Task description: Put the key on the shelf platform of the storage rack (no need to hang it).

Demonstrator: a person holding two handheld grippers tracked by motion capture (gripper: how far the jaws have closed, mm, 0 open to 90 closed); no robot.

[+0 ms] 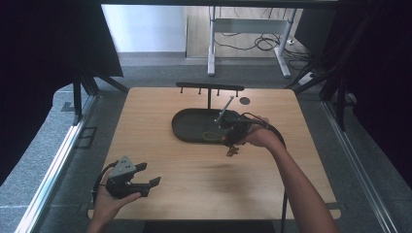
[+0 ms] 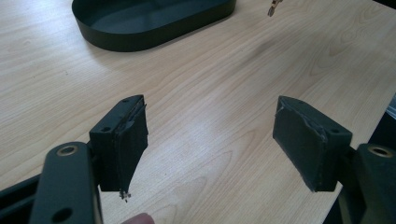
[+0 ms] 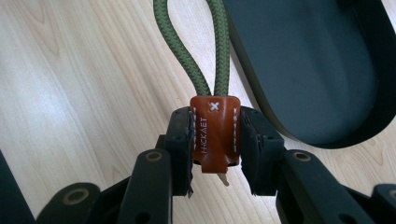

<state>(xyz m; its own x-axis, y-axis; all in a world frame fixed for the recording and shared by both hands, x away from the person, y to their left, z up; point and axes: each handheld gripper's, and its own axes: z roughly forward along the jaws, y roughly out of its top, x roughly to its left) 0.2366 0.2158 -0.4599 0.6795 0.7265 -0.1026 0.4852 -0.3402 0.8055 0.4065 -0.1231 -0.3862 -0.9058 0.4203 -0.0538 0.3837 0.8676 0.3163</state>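
Held thing: a keyring strap, a brown leather tab [image 3: 215, 133] stitched over a loop of olive braided cord [image 3: 192, 51].
Where it is: in the right gripper [image 3: 215, 144], just above the wooden table [image 1: 194, 189] at the near edge of the black oval tray [image 1: 187, 127]; in the high view a small piece dangles below the right gripper [image 1: 233, 132].
Right jaws: clamped on the leather tab from both sides, cord loop standing out ahead of them.
Left jaws: wide apart with nothing between them; the left gripper [image 1: 148, 174] rests low near the table's front corner, well apart from the tray.
Handling, as I judge it: light, soft and floppy; the cord will swing and sag, not hold a shape.
Best hold: the flat leather tab, stiffer and less slippery than the round cord.
Nearby: a black hook rack [image 1: 210, 87] stands behind the tray.
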